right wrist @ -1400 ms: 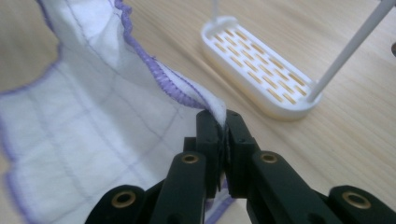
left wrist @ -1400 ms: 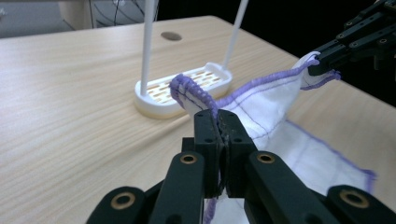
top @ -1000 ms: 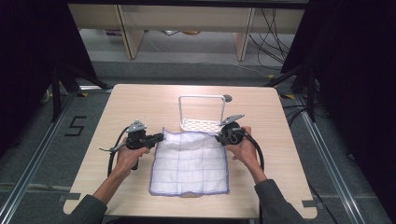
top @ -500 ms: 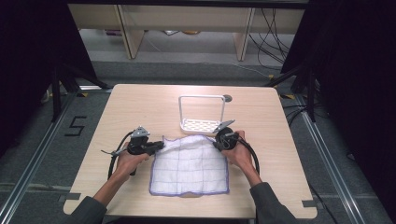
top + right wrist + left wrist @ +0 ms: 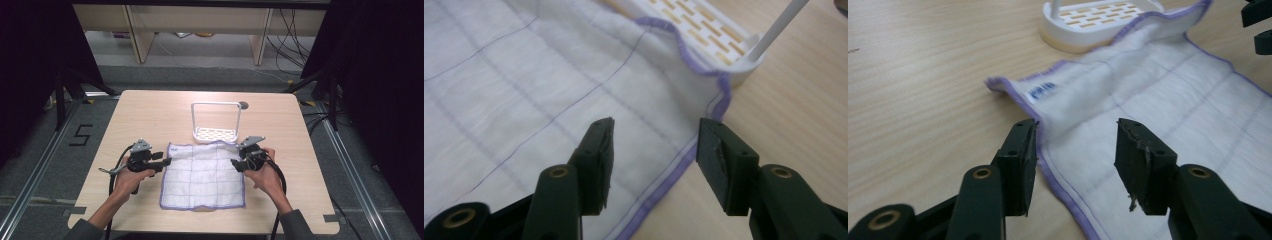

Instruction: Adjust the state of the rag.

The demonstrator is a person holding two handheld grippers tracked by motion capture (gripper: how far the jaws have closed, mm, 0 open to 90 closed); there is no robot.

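Observation:
A white cloth (image 5: 204, 175) with a purple hem lies spread flat on the wooden table (image 5: 150, 115). Its far edge laps against the base of a white slotted rack (image 5: 217, 134). My left gripper (image 5: 167, 161) stands at the cloth's left edge and my right gripper (image 5: 234, 164) at its right edge. Both have just been opening, and the pads press on nothing. In the left gripper view the open gripper (image 5: 1075, 135) hovers over the hem of the cloth (image 5: 1158, 85). In the right gripper view the gripper (image 5: 655, 130) straddles the hem of the cloth (image 5: 524, 75) near the rack (image 5: 704, 35).
The rack has a tall white wire handle (image 5: 216, 104) and stands at the table's middle. A round cable hole (image 5: 243, 105) lies behind it. Cables trail from both grippers toward the near edge. Dark floor and shelving surround the table.
Both grippers were shut on the cloth's far corners near the rack. They have opened, let the cloth go, and drawn back toward the near side.

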